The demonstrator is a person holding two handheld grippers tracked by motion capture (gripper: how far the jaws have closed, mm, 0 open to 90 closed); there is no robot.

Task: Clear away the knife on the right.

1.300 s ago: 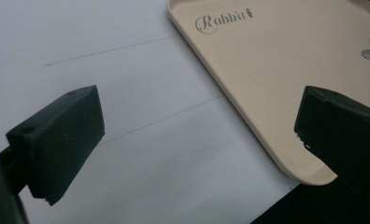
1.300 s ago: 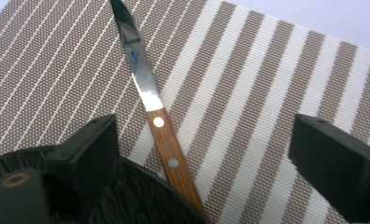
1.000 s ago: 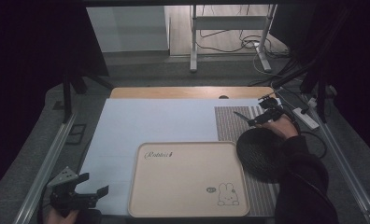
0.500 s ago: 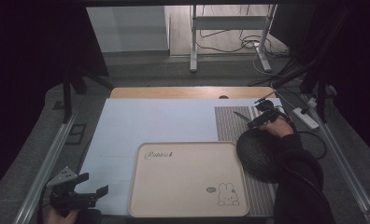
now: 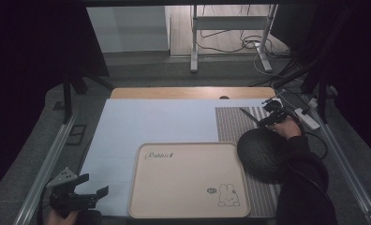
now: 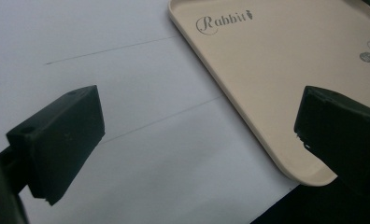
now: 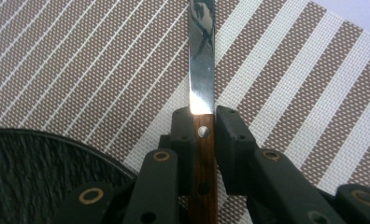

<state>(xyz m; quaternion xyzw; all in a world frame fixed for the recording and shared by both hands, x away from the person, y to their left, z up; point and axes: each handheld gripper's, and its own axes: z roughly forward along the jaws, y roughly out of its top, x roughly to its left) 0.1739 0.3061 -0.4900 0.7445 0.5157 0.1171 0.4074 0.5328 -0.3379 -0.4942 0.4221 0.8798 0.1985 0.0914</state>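
Right gripper [image 5: 271, 117] has shifted a little toward the far right corner of the worktop since the earlier frames, with the right hand [image 5: 289, 127] behind it; left side unchanged.

Left gripper [image 5: 78, 197] sits at the near left corner of the worktop [image 5: 127, 126], low over the white sheet, gripped by the left hand [image 5: 57, 216] at the bottom edge. Jaws wide apart, nothing between them. In the left gripper view the jaws frame bare white surface and the near left corner of the tray [image 6: 267, 70].

Beige tray [image 5: 188, 180] lies flat at the near edge, about centre, with "Rabbit" lettering at its far left and a small rabbit drawing [image 5: 228, 195] near its near right corner. Tray holds nothing.

Striped brown-and-white placemat [image 5: 233, 124] covers the right side of the worktop, its left edge beside the tray. Dark round plate [image 5: 261, 154] rests on the mat, just beside the tray's right edge.

Knife [image 7: 202, 70] at the far right of the mat: wooden riveted handle [image 7: 203, 163] pinched between the right gripper's jaws, closed onto it just behind the blade. Blade points away from the gripper over the mat; can't tell if it touches. Plate rim is just beside the jaws in the right gripper view.
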